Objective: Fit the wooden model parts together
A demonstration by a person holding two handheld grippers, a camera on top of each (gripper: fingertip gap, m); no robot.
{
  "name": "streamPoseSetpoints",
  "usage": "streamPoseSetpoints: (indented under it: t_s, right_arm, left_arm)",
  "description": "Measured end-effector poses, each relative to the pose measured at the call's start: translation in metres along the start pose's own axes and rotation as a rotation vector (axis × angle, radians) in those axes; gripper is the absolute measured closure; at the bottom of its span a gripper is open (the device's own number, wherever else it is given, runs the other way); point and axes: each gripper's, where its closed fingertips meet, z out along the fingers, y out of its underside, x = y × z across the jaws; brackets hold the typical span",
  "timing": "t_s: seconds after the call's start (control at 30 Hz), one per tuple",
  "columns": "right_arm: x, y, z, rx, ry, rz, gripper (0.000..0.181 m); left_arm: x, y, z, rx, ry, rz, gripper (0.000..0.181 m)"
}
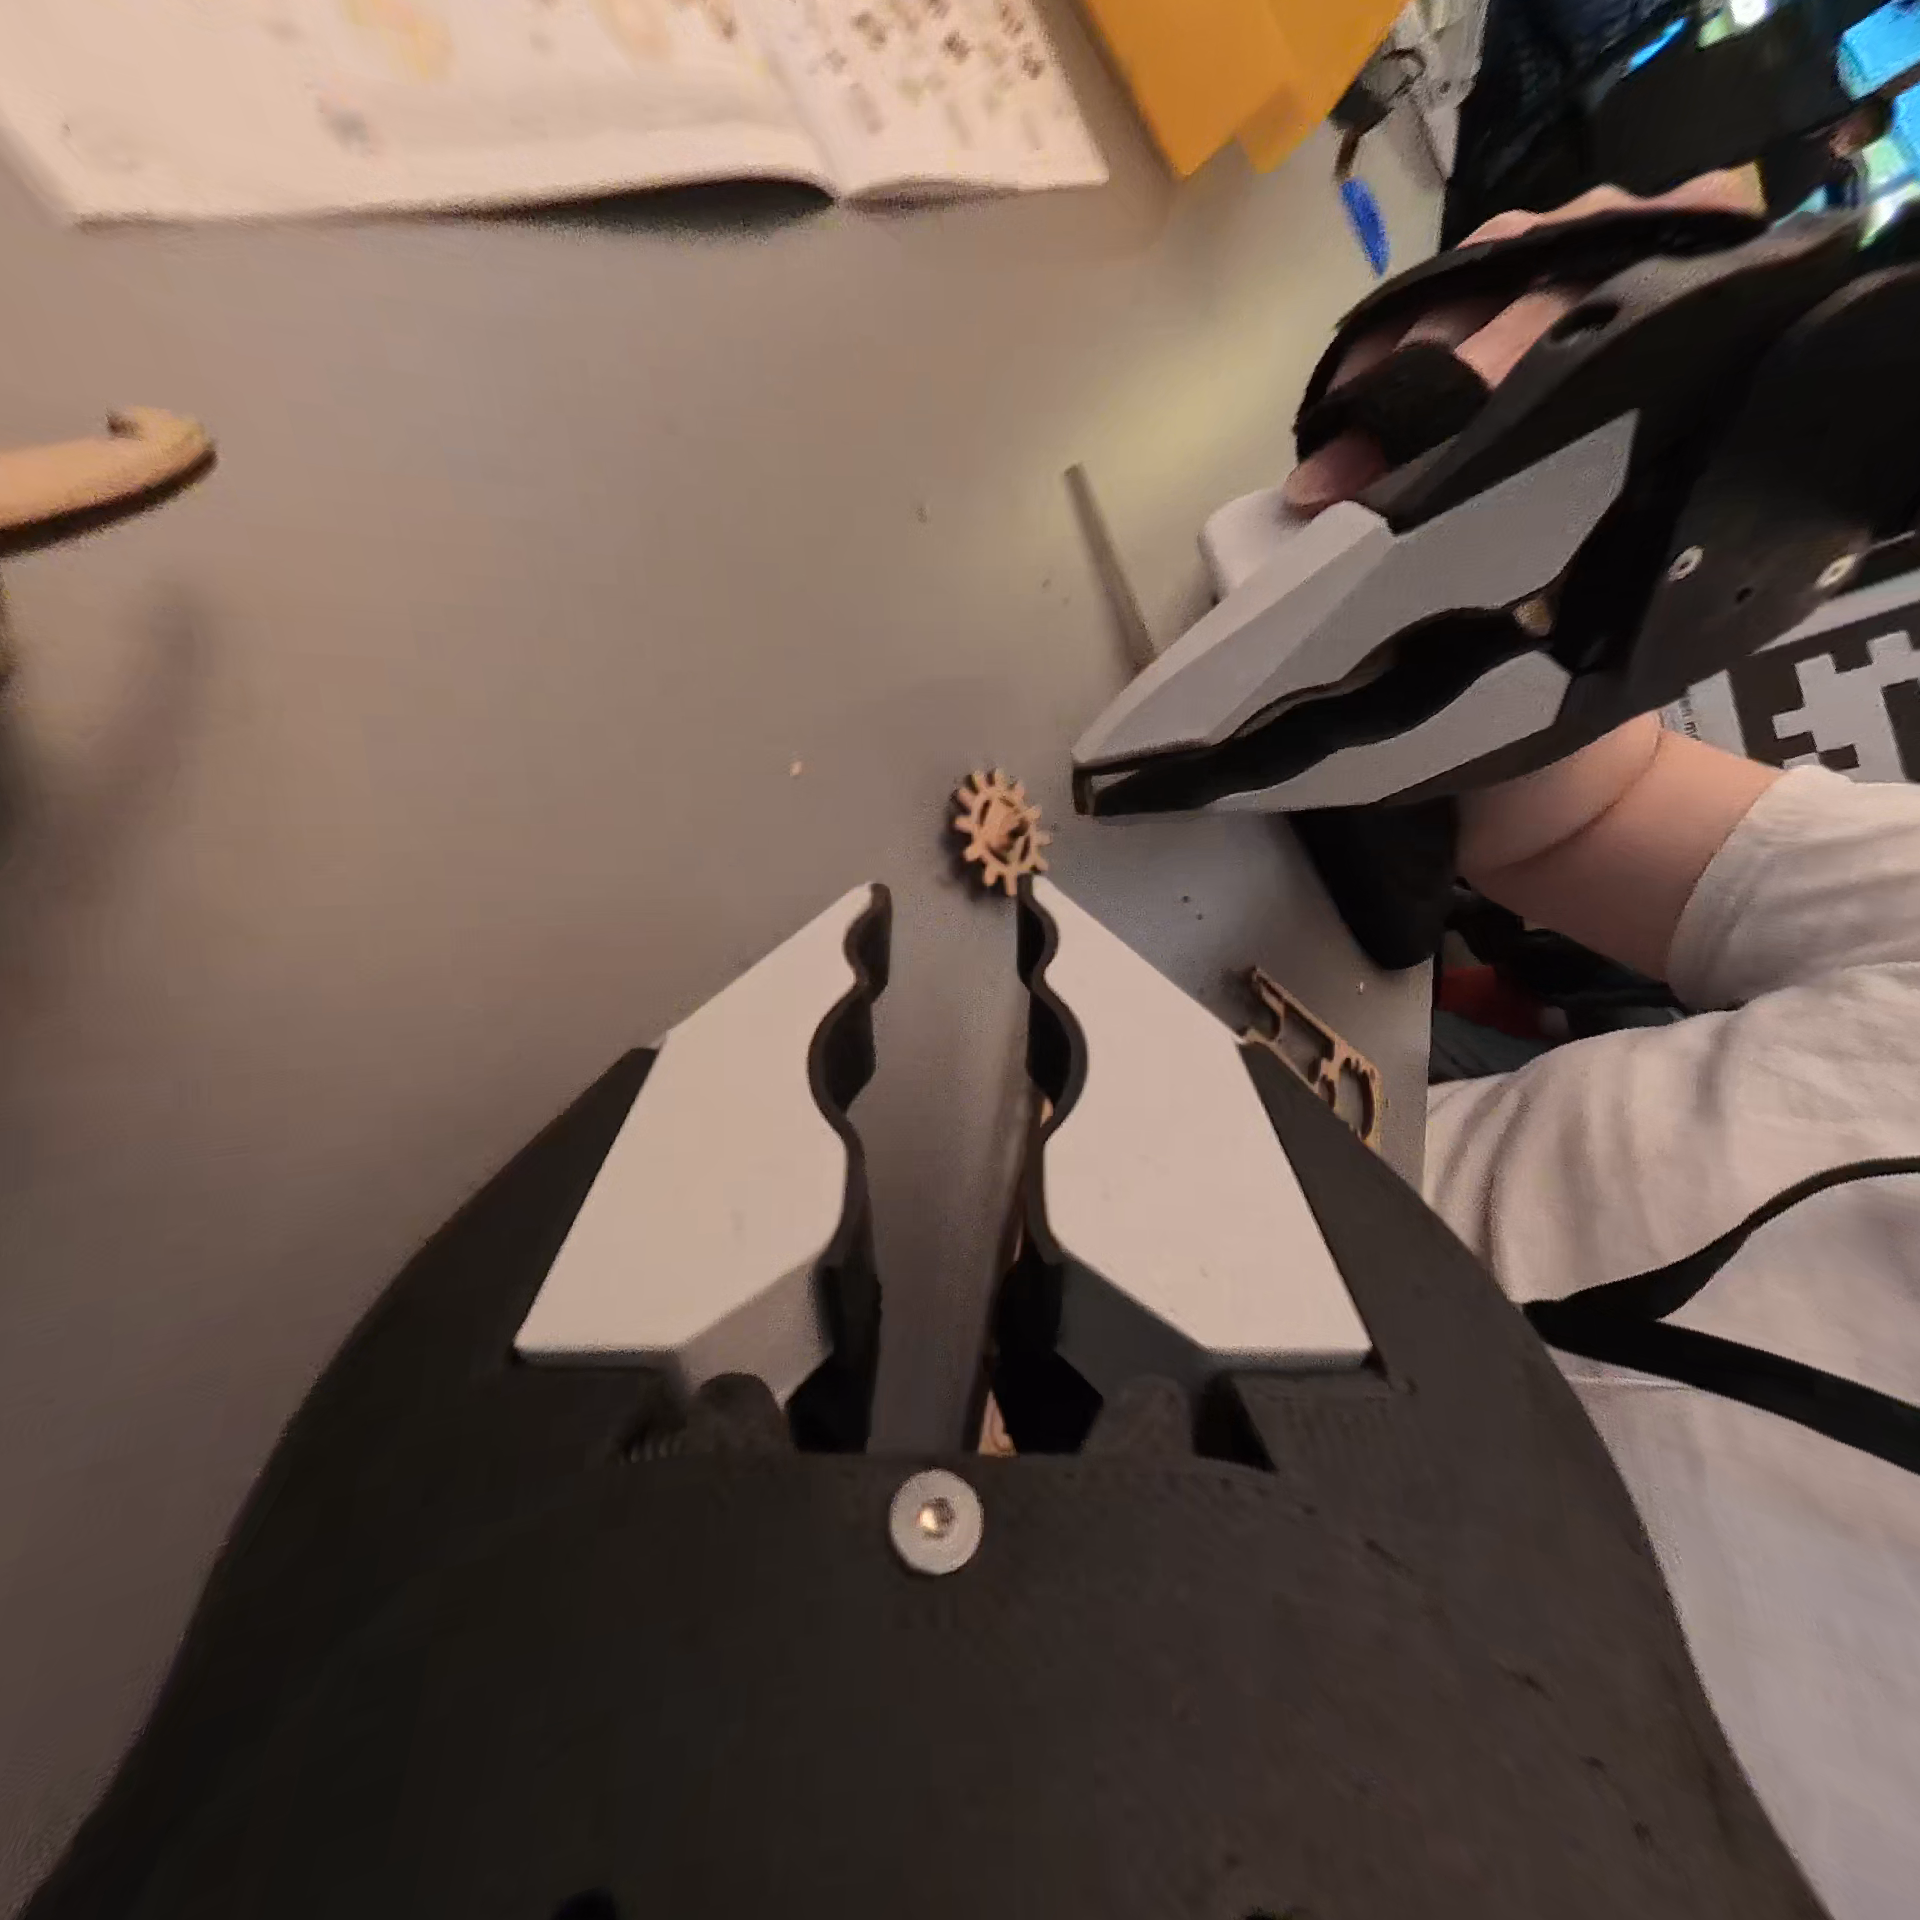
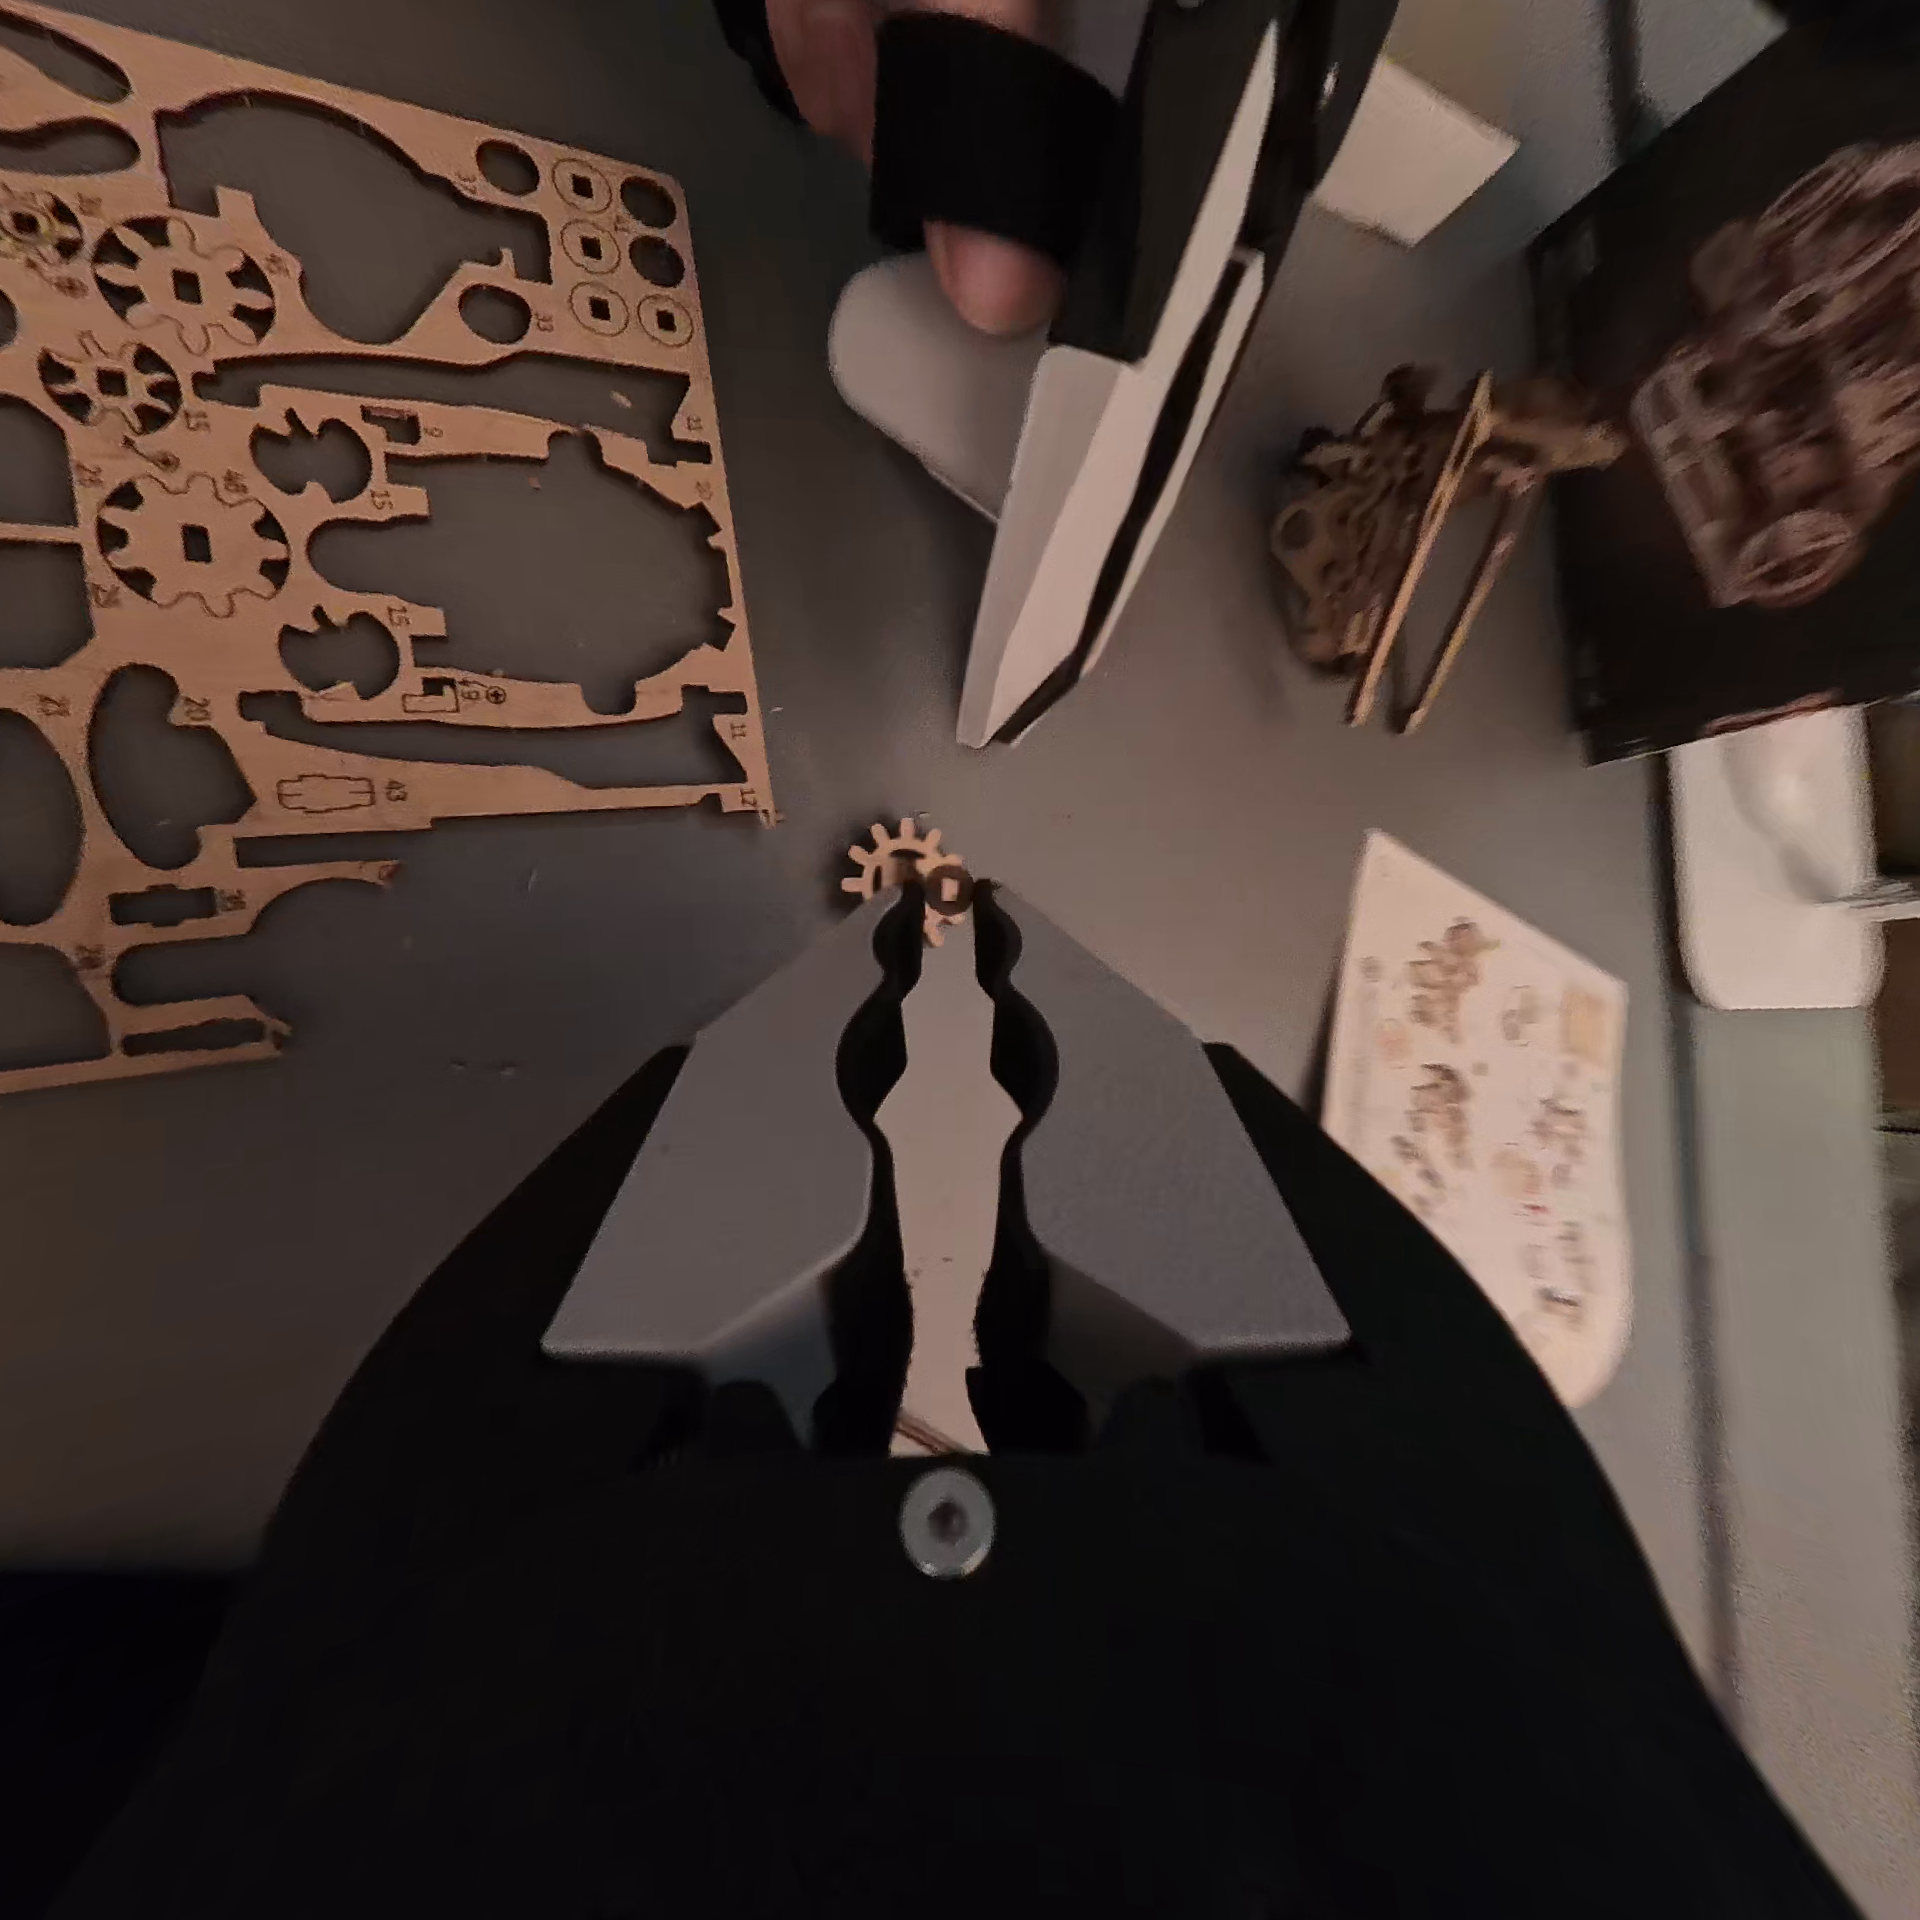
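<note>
A small wooden gear (image 1: 997, 836) lies flat on the grey table (image 1: 623, 623), with a small dark ring (image 2: 945, 888) at its hub. My left gripper (image 1: 954, 896) is open and empty, and its right fingertip almost touches the gear. My right gripper (image 2: 935, 902) is narrowly open just over the gear (image 2: 888, 871), with the ring showing between its tips. In the left wrist view the right gripper (image 1: 1086, 792) points at the gear from the right, a little apart from it. The left gripper (image 2: 982, 727) comes in from the far side in the right wrist view.
A wooden sheet with cut-out parts (image 2: 364, 520) lies to the left. A part-built model (image 2: 1392, 540), a black box (image 2: 1745, 416), a leaflet (image 2: 1475, 1122) and a white block (image 2: 1766, 873) lie right. A booklet (image 1: 520, 94), a thin rod (image 1: 1107, 561) and a loose wooden part (image 1: 1320, 1049) are near the table edge. My right fingertips sit around 4 centimetres from my left ones.
</note>
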Motion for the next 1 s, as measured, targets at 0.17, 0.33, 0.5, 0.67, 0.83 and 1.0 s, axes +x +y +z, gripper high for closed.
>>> streamPoseSetpoints:
  t_s: [0.17,0.33,0.5,0.67,0.83,1.0]
  right_arm:
    - [-0.003,0.002,0.006,0.037,-0.094,0.102,0.173]
    - [-0.008,0.006,0.011,0.025,-0.167,0.137,0.173]
    - [-0.004,0.006,0.013,0.026,-0.179,0.155,0.173]
    - [0.000,0.007,0.008,0.026,-0.175,0.138,0.174]
    - [-0.001,0.014,0.001,0.058,-0.238,0.158,0.173]
    - [-0.002,0.021,0.001,0.068,-0.240,0.187,0.173]
  left_arm:
    - [0.007,0.013,0.012,-0.060,0.081,-0.100,0.170]
    - [0.007,0.011,0.015,-0.059,0.066,-0.102,0.170]
    - [0.007,0.011,0.021,-0.077,0.031,-0.073,0.178]
    - [0.010,0.011,0.029,-0.076,0.054,-0.079,0.181]
    - [0.006,0.005,0.029,-0.042,0.036,-0.064,0.181]
    - [0.010,0.001,0.027,-0.015,0.064,-0.085,0.171]
